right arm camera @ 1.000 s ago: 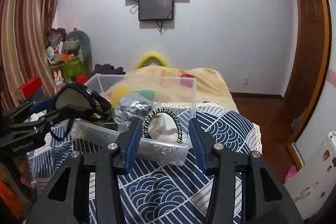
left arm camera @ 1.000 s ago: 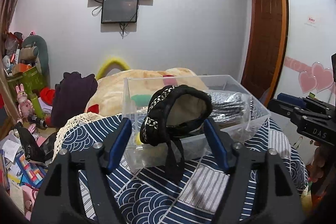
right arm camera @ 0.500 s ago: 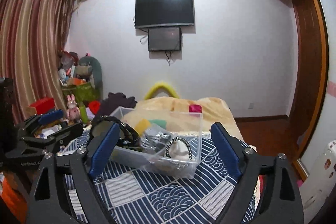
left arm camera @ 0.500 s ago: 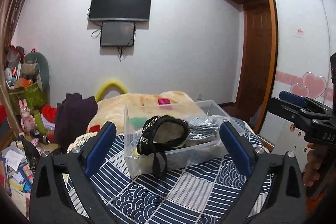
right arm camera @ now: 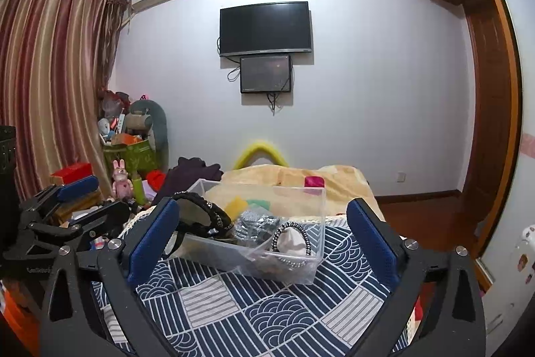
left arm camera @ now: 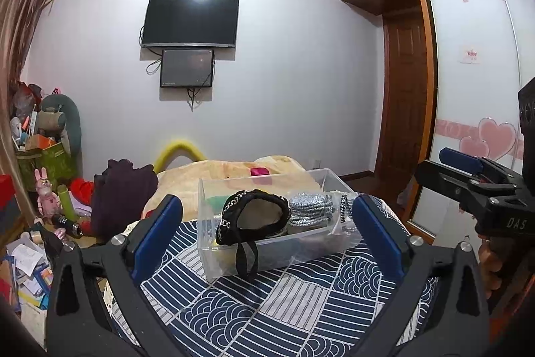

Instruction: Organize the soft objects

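A clear plastic bin stands on the blue patterned cloth. A black chain-trimmed soft item rests on the bin's near left end, its strap hanging over the wall. Silver glittery pieces and a second black-and-white trimmed item lie inside. My left gripper is open and empty, back from the bin. My right gripper is open and empty, also back from it. Each gripper shows at the other view's edge.
A beige blanket with a pink object lies behind the bin. Dark purple clothing, toys and clutter fill the left. A wooden door and a wardrobe with heart stickers stand on the right.
Both grippers opened, letting go of the trimmed items, and pulled back and up from the bin. The black item now rests on the bin's edge.
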`<state>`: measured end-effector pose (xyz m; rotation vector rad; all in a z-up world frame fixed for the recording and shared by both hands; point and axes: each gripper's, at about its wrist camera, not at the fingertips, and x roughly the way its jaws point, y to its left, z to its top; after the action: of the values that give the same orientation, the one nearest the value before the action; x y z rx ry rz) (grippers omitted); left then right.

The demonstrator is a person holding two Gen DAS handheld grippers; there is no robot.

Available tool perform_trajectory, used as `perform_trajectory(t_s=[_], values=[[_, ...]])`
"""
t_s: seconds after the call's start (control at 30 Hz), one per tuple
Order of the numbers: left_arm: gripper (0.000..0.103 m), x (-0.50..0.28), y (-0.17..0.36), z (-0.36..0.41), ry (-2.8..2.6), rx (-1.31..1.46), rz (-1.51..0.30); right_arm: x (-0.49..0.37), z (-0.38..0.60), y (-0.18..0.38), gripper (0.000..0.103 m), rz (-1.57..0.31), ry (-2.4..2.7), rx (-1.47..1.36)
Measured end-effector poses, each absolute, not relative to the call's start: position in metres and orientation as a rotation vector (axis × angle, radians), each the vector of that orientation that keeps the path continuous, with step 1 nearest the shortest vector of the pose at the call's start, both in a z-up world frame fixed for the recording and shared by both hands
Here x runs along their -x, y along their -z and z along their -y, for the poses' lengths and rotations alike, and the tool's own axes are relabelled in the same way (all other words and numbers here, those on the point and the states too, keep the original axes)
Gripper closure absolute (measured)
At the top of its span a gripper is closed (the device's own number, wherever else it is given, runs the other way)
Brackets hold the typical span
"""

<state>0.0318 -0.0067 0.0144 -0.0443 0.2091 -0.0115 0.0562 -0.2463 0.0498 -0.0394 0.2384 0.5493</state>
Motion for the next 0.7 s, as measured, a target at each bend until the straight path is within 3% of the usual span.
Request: perform_trajectory(t_s=[0.7], values=[[0.0,-0.032,-0.013,0.006,0.007,0.044,-0.21,-0.045,0.244,-0.05,0.002,-0.23,-0.561,0.037]])
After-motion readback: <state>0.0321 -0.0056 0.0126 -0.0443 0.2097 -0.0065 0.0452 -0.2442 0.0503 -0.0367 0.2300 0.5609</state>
